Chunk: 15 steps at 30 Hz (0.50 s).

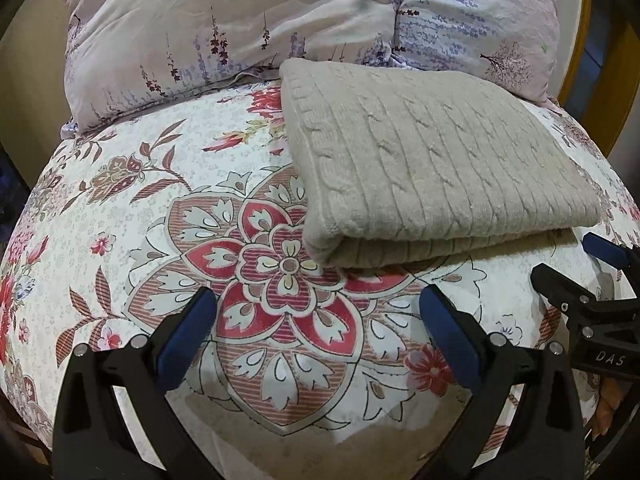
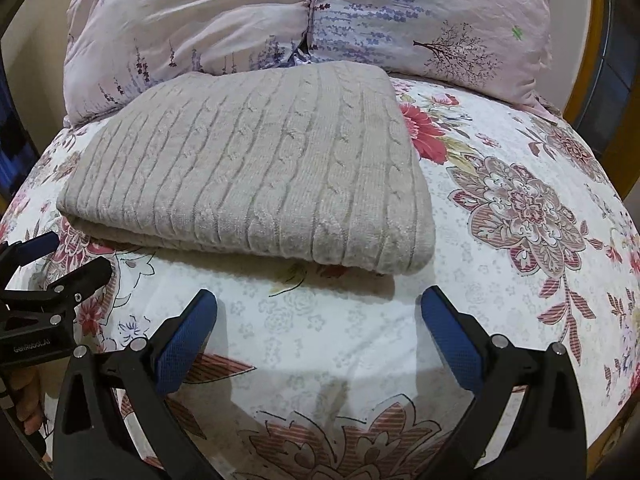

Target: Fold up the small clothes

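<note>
A beige cable-knit sweater [image 1: 436, 164] lies folded into a thick rectangle on the floral bedsheet [image 1: 192, 240]; the right wrist view shows the sweater [image 2: 256, 176] left of centre. My left gripper [image 1: 318, 310] is open just short of the fold's near left corner, nothing between its blue pads. My right gripper [image 2: 319, 312] is open too, in front of the fold's near right corner, empty. Each gripper shows at the edge of the other's view: the right one [image 1: 576, 264] at the right, the left one [image 2: 76, 256] at the left.
Two pale lilac pillows [image 1: 224, 28] with flower prints lie against the sweater's far edge. A yellow wooden bed frame [image 1: 616, 80] curves past on the right. Bare sheet [image 2: 520, 240] stretches to the right of the sweater. A person's fingers [image 2: 28, 400] show at lower left.
</note>
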Tool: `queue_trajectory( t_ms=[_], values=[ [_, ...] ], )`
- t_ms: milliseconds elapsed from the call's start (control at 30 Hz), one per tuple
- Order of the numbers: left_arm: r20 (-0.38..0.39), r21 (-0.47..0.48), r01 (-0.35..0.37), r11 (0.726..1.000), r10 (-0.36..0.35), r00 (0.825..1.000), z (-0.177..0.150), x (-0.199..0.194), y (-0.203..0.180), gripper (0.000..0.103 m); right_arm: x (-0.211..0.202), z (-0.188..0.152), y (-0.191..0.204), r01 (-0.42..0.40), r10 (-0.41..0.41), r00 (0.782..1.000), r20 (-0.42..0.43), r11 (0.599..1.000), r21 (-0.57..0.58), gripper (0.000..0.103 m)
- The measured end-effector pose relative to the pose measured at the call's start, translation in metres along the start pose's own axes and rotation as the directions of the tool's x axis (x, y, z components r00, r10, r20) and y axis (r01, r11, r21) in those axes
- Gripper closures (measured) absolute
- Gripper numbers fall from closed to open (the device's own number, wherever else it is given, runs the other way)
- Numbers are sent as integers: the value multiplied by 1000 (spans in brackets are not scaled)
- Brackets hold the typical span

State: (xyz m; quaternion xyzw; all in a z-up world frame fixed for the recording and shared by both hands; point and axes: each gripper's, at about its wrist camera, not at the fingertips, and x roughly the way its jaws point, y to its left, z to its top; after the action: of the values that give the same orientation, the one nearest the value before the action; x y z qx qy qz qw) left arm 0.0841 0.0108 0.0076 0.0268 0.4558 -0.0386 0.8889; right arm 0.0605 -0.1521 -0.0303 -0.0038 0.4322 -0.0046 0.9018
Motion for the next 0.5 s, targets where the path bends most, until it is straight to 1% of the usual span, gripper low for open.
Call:
queue_trajectory(
  t_ms=[500],
  values=[
    [0, -2, -1, 1000, 1, 1000, -1, 0, -1, 2, 0, 0, 0, -1, 1, 1000, 4, 1000, -2, 1]
  ],
)
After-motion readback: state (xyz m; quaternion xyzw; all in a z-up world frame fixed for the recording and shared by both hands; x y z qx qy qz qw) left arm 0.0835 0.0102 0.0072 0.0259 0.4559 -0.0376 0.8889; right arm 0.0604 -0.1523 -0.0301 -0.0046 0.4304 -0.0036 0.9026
